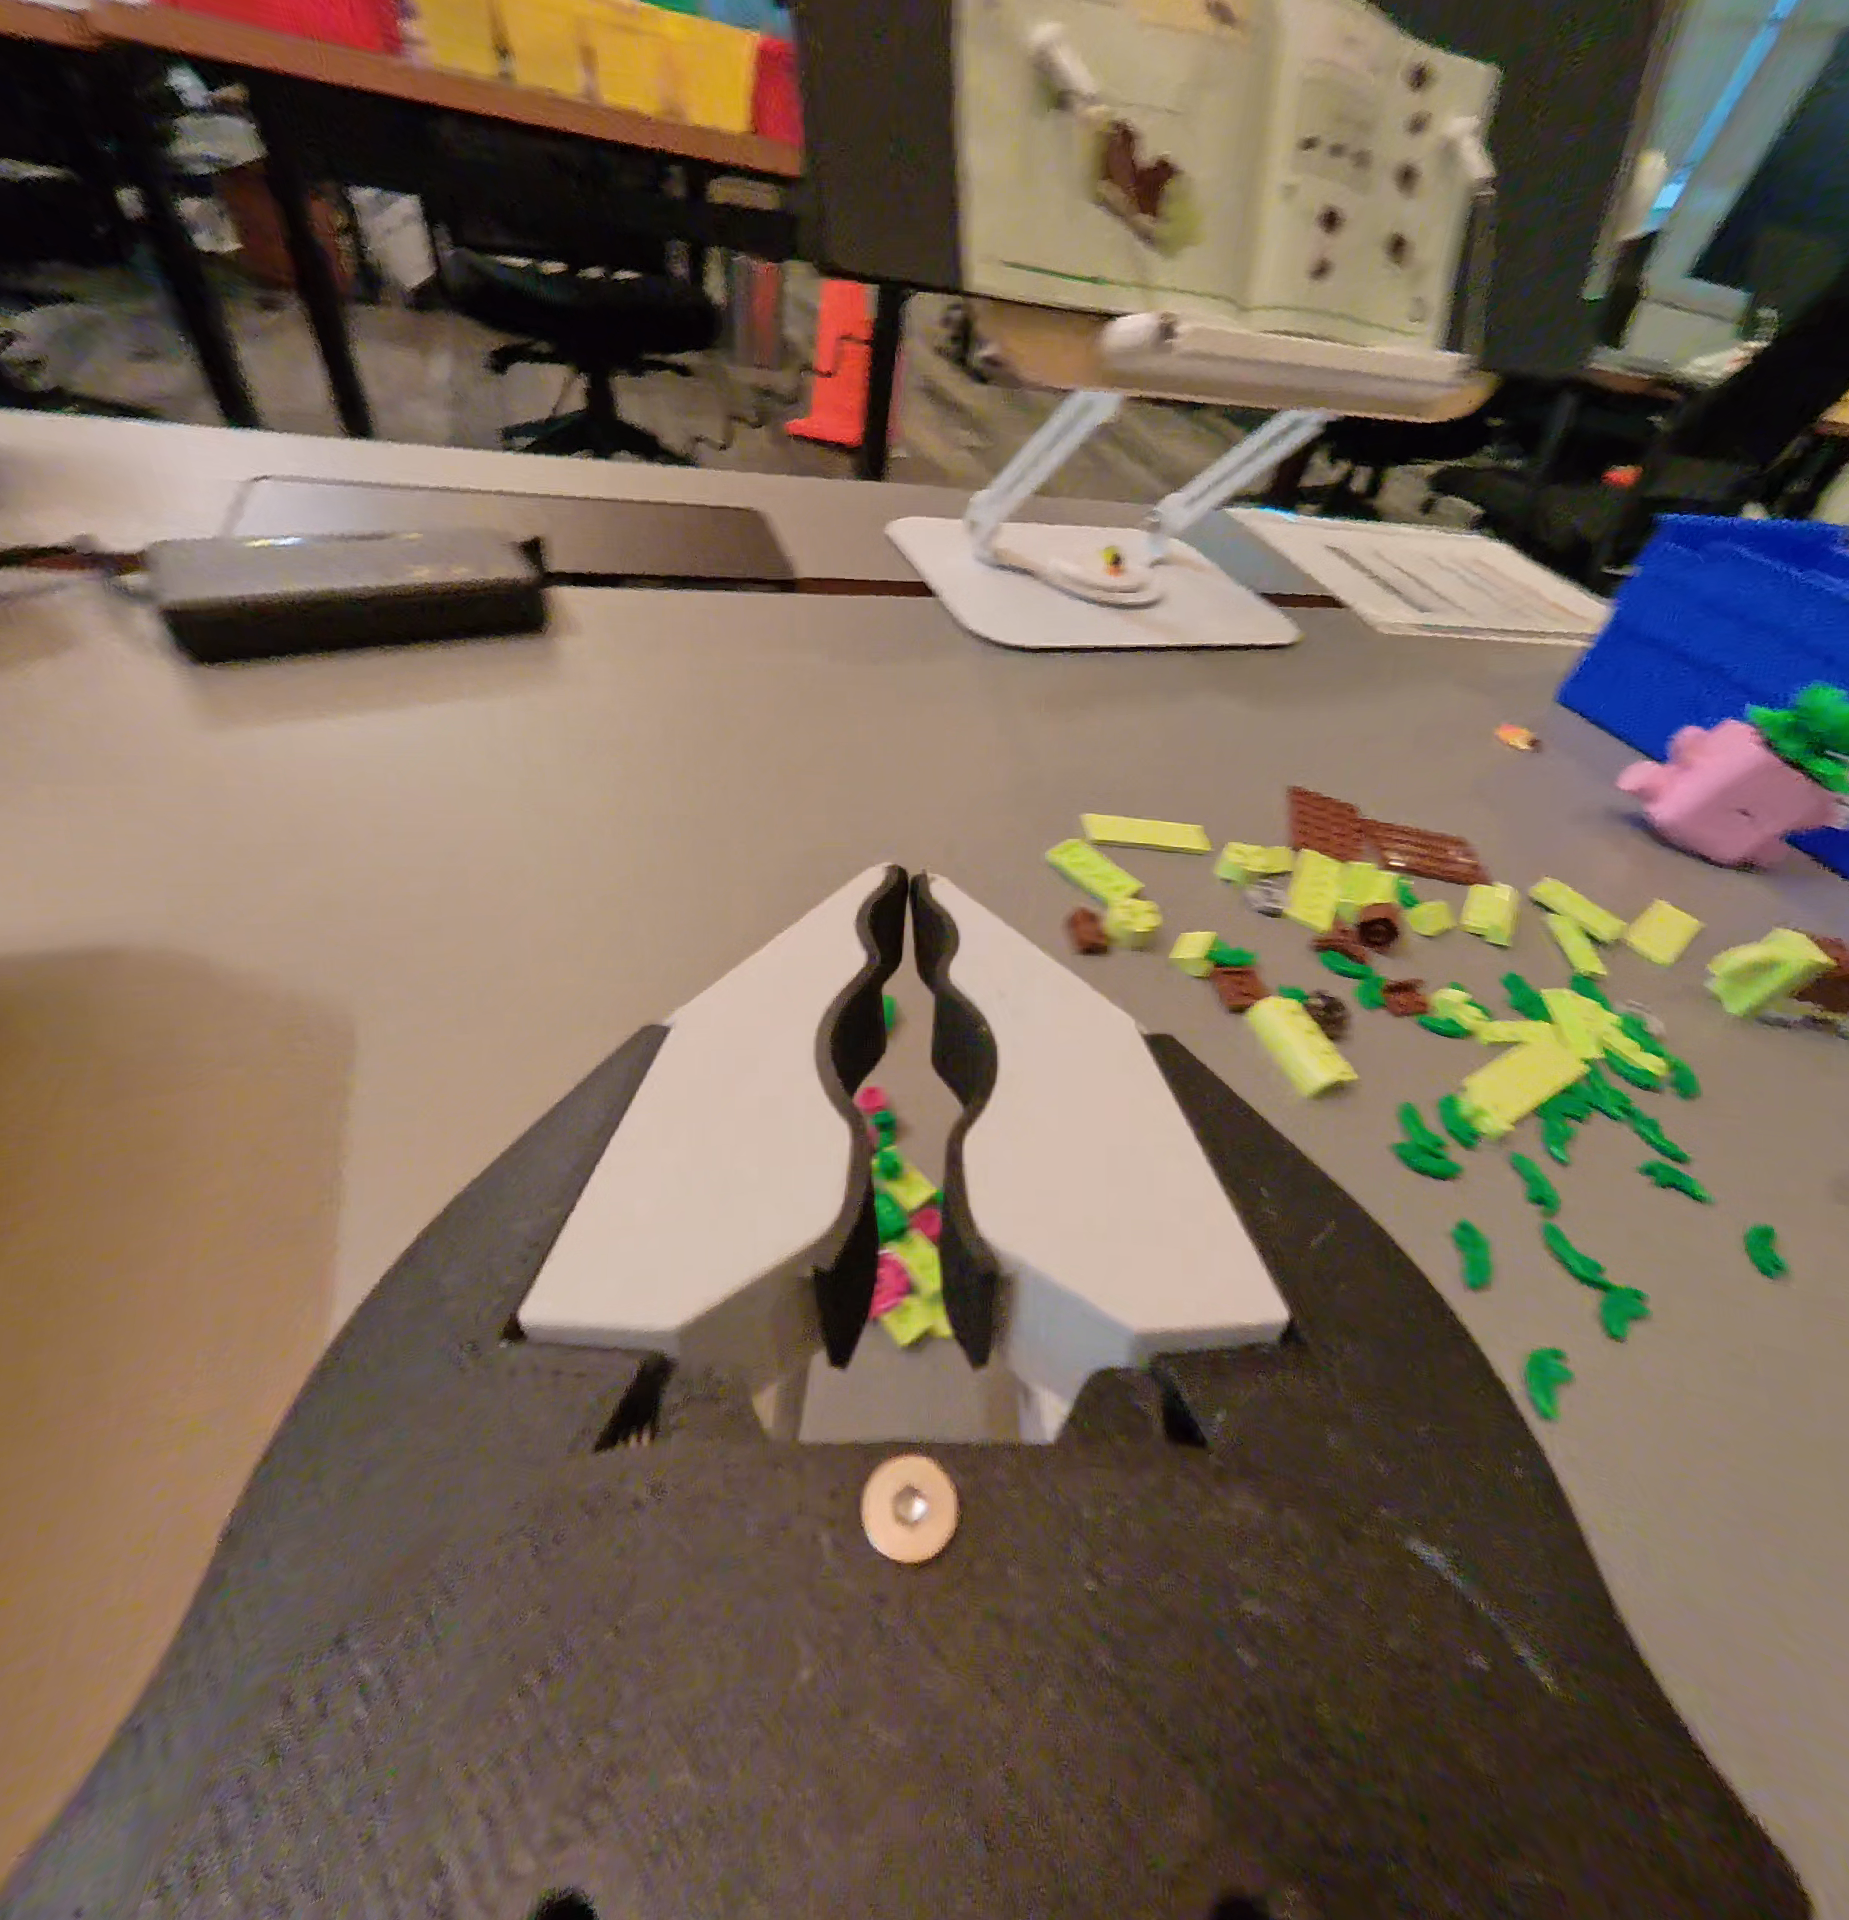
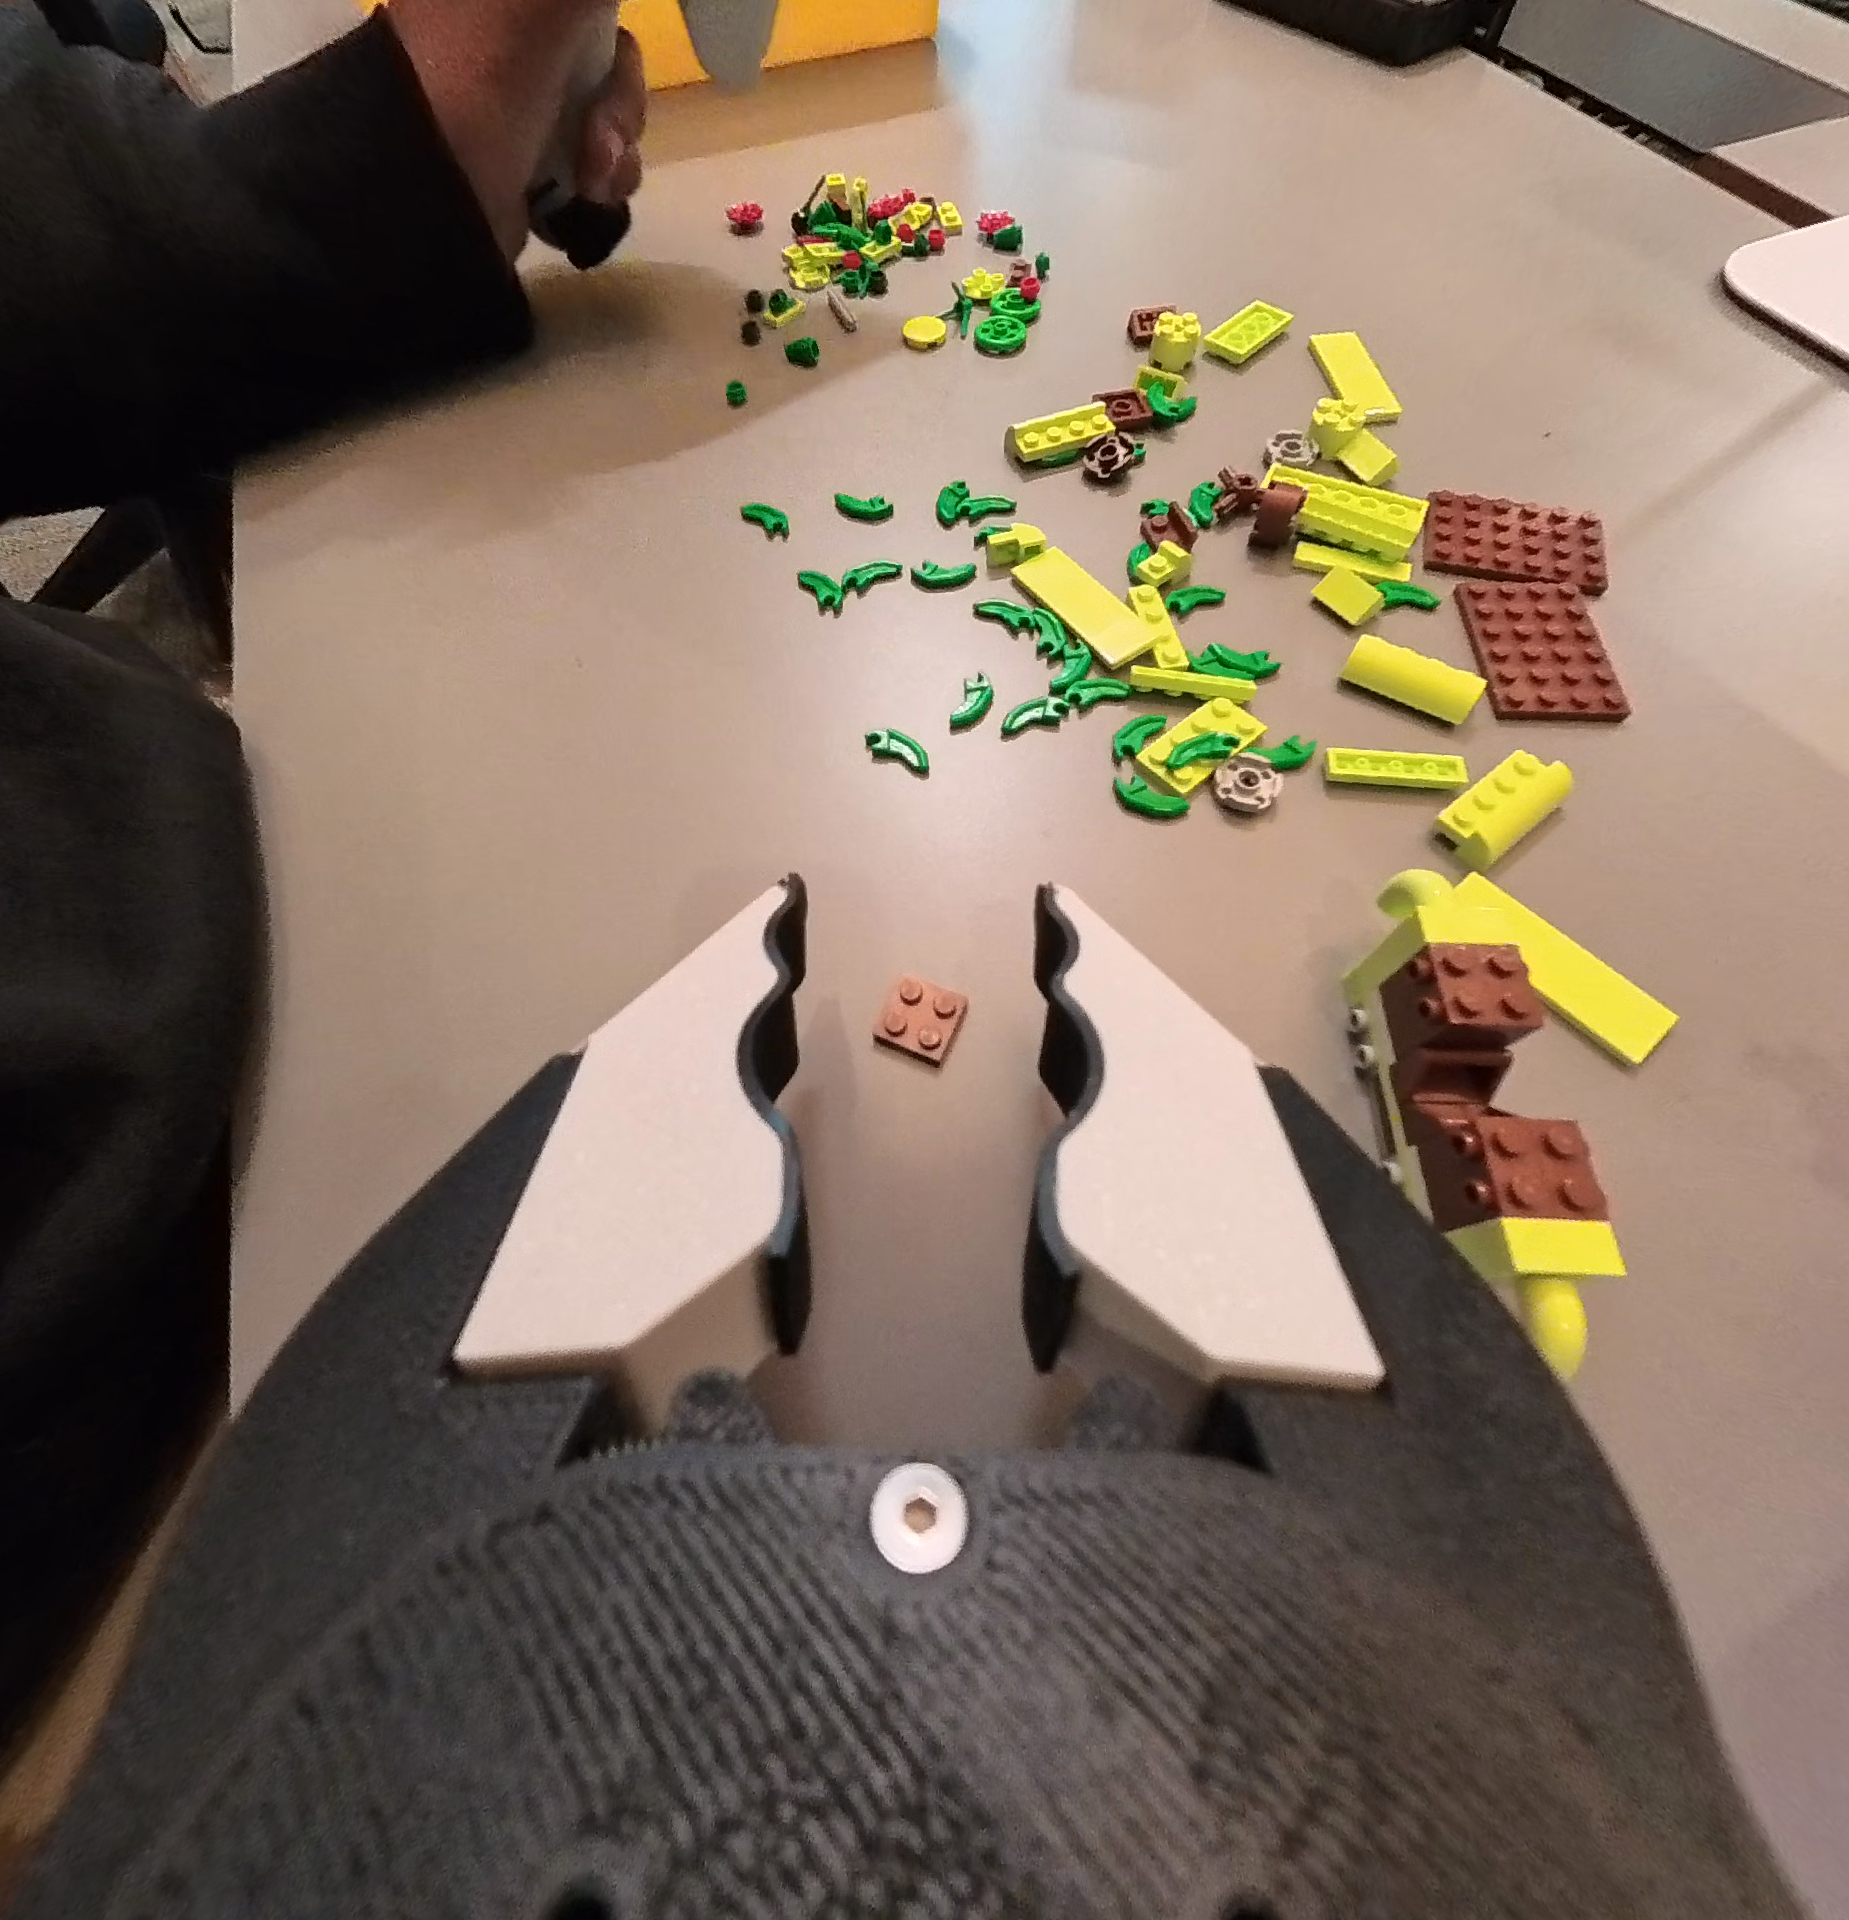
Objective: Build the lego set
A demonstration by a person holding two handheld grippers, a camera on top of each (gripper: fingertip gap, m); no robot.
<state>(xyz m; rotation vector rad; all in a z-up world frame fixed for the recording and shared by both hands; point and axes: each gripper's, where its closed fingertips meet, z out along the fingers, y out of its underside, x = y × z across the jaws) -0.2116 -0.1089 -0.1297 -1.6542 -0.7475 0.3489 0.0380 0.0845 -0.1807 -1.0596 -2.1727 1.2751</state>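
Note:
My right gripper (image 2: pixel 920 899) is open and low over the grey table. A small brown 2x2 plate (image 2: pixel 921 1021) lies flat on the table between its fingers, touching neither. A partly built lime and brown assembly (image 2: pixel 1481 1101) lies just to its right. My left gripper (image 1: pixel 907 883) is shut with nothing seen between its tips. It hovers over a pile of small green, pink and lime pieces (image 1: pixel 904 1236), seen through the finger gap. That pile also shows in the right wrist view (image 2: pixel 878 260).
Lime bricks, green leaf pieces (image 2: pixel 1055 665) and two brown plates (image 2: pixel 1522 592) are scattered ahead and to the right. A pink build with a green top (image 1: pixel 1730 790) sits by a blue bin (image 1: pixel 1709 644). An instruction booklet (image 1: pixel 1211 177) stands on a stand. A black-sleeved arm (image 2: pixel 224 260) is at the left.

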